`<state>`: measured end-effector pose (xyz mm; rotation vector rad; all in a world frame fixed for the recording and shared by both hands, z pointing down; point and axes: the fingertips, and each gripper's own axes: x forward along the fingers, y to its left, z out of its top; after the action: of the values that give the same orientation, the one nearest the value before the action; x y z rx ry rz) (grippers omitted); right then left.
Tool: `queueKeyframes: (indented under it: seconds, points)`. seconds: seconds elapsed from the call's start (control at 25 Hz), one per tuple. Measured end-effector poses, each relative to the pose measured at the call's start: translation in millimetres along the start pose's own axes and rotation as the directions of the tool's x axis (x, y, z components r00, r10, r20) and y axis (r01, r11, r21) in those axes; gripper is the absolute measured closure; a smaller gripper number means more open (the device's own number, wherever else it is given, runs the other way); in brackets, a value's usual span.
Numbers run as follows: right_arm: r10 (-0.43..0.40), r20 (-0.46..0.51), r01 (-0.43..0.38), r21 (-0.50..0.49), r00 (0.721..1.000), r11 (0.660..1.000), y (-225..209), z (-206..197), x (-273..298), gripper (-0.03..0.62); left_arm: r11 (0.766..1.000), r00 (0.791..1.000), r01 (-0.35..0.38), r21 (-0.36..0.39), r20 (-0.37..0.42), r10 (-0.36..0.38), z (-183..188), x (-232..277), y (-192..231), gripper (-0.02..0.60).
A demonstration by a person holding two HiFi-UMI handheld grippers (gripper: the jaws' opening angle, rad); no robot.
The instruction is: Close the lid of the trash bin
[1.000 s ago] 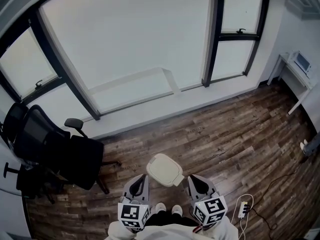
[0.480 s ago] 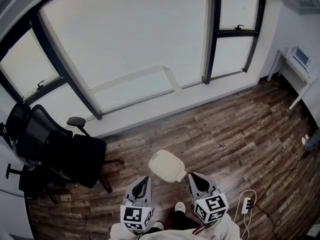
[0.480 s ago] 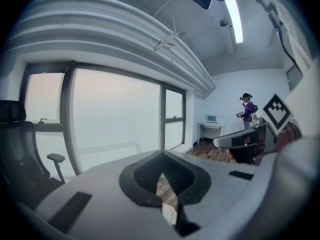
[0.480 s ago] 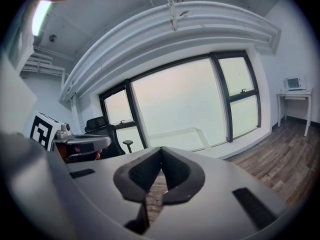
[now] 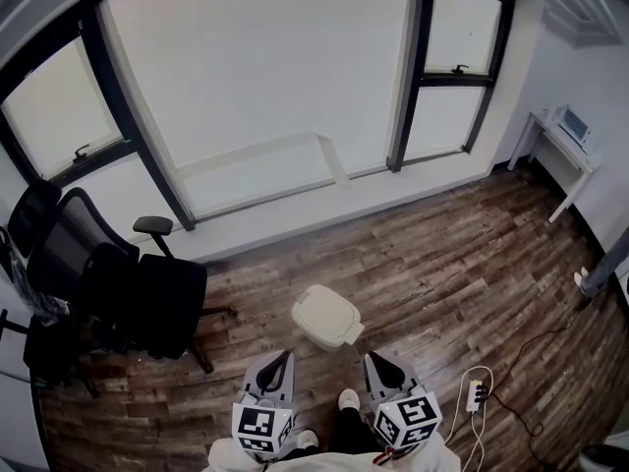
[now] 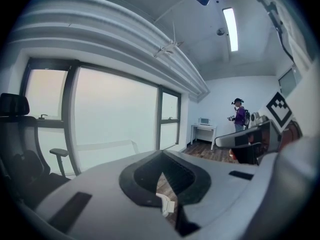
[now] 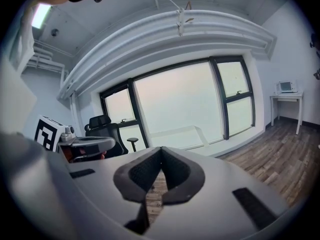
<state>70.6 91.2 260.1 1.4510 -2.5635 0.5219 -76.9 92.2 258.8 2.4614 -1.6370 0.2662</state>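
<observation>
The cream-white trash bin point(image 5: 326, 318) stands on the wood floor just ahead of my feet; its lid looks flat on top. Both grippers hang low in the head view, short of the bin and apart from it. The left gripper point(image 5: 284, 356) is to the bin's lower left and the right gripper point(image 5: 371, 358) to its lower right. Each has its jaws together with nothing between them. In the left gripper view a sliver of the bin point(image 6: 166, 204) shows through the gap behind the touching tips of the left gripper point(image 6: 161, 154). The right gripper point(image 7: 161, 149) points at the window.
A black office chair point(image 5: 118, 283) stands at the left by the window wall. A white desk point(image 5: 555, 141) with a small device sits in the far right corner. A power strip point(image 5: 475, 393) and cable lie on the floor at the right. Another person point(image 6: 240, 118) stands by the desk.
The view has pulled up and back: the bin now looks smaller and farther ahead of both grippers, no longer between them. Both grippers stay shut.
</observation>
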Motion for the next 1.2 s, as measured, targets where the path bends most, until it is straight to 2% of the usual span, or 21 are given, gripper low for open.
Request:
queueKeyframes:
  seconds: [0.24, 0.48, 0.92, 1.2]
  points:
    - [-0.019, 0.026, 0.020, -0.012, 0.999, 1.000, 55.5, -11.7, -27.8, 0.571, 1.000, 1.000, 0.011, -0.003, 0.016, -0.011, -9.3, -62.1, 11.6, 0.575]
    - [-0.026, 0.033, 0.027, -0.019, 0.999, 0.999, 78.6, -18.3, -47.4, 0.571, 1.000, 1.000, 0.013, -0.002, 0.027, -0.013, -11.3, -87.7, 12.3, 0.574]
    - [-0.039, 0.055, 0.042, -0.051, 0.998, 0.998, 66.5, -8.0, -61.5, 0.572, 1.000, 0.999, 0.018, 0.021, 0.035, -0.018, 3.8, -85.0, -13.1, 0.574]
    - [-0.044, 0.067, 0.048, -0.059, 0.997, 0.997, 34.3, 0.5, -79.7, 0.572, 1.000, 0.999, 0.015, 0.022, 0.044, -0.016, 17.6, -70.7, -43.0, 0.575]
